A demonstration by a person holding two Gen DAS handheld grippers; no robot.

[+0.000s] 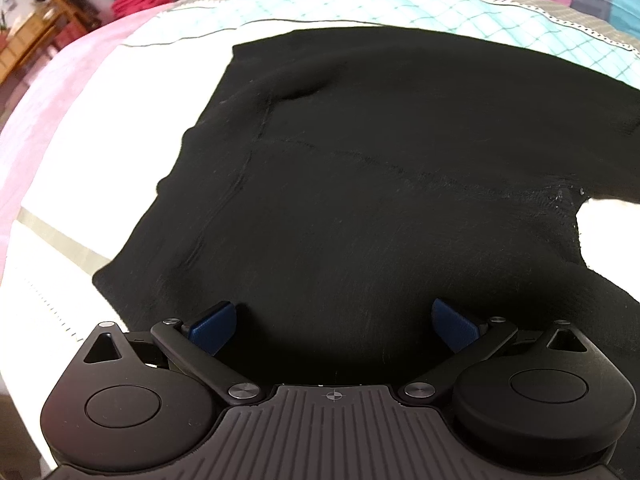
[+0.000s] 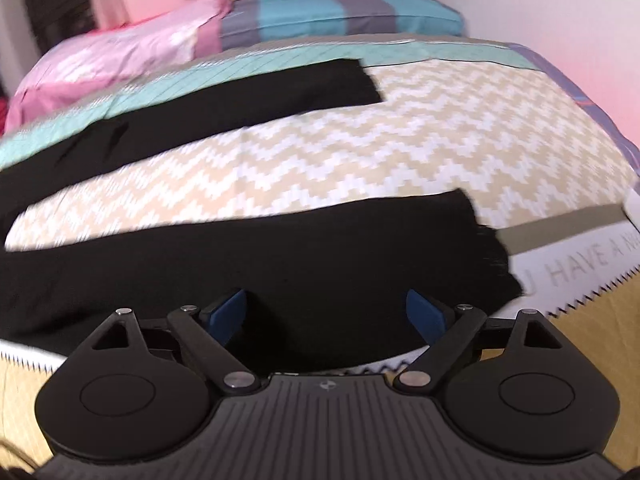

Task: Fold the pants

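Black pants [image 1: 340,168] lie spread flat on a bed. The left wrist view shows their wide waist and seat part, with the crotch notch at the right. My left gripper [image 1: 334,320] is open, its blue pads wide apart just above the near edge of the fabric. In the right wrist view the two legs lie apart: the near leg [image 2: 240,256] runs right to its hem, the far leg [image 2: 240,96] lies further back. My right gripper [image 2: 326,314] is open over the near leg, holding nothing.
The bedspread [image 2: 360,132] has a beige zigzag pattern, a teal checked band and printed lettering near the front edge. Pink and striped pillows [image 2: 320,12] lie at the bed's far end. A wall runs along the right. A wooden chair [image 1: 44,28] stands off the bed at far left.
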